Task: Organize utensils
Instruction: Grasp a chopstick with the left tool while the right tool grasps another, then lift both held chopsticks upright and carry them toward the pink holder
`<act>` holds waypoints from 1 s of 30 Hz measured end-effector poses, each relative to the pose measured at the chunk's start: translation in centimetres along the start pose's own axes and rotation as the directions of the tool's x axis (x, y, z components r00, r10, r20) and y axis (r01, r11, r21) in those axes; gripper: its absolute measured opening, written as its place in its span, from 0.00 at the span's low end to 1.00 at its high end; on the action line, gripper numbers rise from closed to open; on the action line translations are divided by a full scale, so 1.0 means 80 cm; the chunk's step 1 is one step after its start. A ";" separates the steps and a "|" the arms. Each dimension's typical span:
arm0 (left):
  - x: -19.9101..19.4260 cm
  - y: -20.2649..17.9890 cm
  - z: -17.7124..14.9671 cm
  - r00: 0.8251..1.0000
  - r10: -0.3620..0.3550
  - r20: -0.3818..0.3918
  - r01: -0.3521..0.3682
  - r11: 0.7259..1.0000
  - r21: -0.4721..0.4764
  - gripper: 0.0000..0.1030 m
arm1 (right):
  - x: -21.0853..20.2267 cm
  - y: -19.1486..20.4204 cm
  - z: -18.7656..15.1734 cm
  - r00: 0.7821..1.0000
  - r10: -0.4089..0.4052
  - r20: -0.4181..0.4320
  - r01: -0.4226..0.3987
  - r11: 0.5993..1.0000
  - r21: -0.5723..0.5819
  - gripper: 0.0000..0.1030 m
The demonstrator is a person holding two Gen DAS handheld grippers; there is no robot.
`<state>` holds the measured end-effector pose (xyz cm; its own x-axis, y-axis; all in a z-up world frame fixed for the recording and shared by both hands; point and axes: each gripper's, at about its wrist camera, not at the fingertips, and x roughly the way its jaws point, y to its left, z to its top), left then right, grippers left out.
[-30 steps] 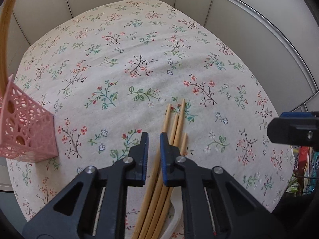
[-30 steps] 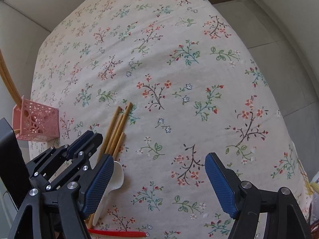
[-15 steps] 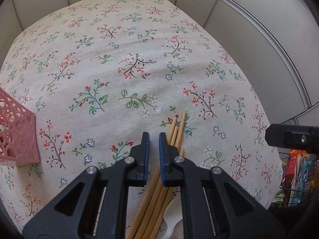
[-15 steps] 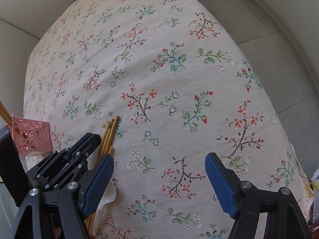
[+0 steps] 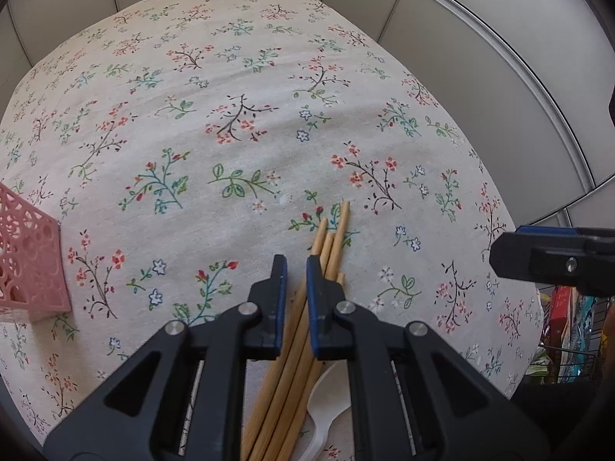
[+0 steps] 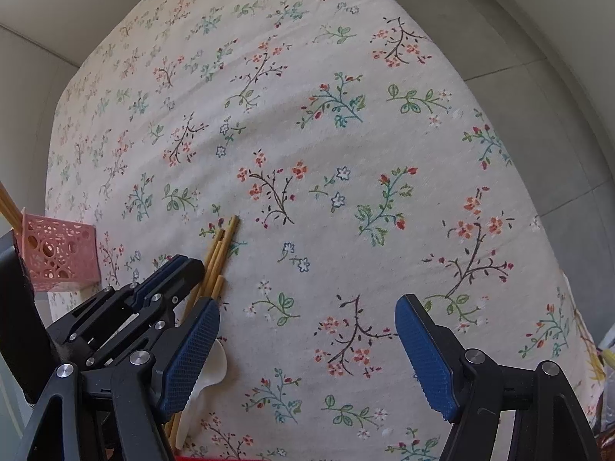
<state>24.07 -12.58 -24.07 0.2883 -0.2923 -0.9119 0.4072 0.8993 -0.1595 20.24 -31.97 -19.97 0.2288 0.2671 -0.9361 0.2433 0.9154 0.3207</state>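
Our left gripper [image 5: 293, 269], jaws nearly closed, empty, sits over chopsticks [image 5: 331, 246]; long axis along fingers. Right gripper [image 6: 307, 342] wide open, farther.

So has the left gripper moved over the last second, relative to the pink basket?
Yes. In the left wrist view the pink basket has slid further toward the left edge, so the left gripper has shifted rightward, away from it, over the chopsticks.

Soft, even daylight fills both views, and the cream floral tablecloth [image 5: 238, 146] looks bright without glare. Shadows are faint. The fisheye lens bends the edges strongly, with dark corners. Focus is sharp.
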 end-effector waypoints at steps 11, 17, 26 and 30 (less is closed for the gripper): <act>0.005 -0.002 -0.005 0.996 0.083 -0.032 -0.082 0.996 0.023 0.10 | 0.007 0.004 0.001 1.000 0.002 -0.015 -0.002 1.000 0.007 0.78; -0.006 0.011 -0.020 0.990 0.117 -0.076 -0.118 0.993 -0.005 0.08 | 0.029 0.009 0.004 0.999 -0.015 -0.048 0.015 1.000 0.012 0.78; -0.056 0.038 -0.057 0.993 0.107 -0.048 -0.107 0.994 0.016 0.07 | 0.062 0.040 0.019 0.997 0.043 -0.059 -0.042 0.999 0.015 0.66; -0.077 0.039 -0.067 0.994 0.108 -0.023 -0.107 0.994 0.036 0.06 | 0.078 0.054 0.022 0.997 0.047 -0.058 -0.046 0.999 0.021 0.42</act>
<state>18.92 -6.20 -21.00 0.3103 -0.1854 -0.9324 0.4052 0.9130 -0.0467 24.40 -26.92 -24.16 0.1846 0.3274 -0.9267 0.2521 0.8956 0.3667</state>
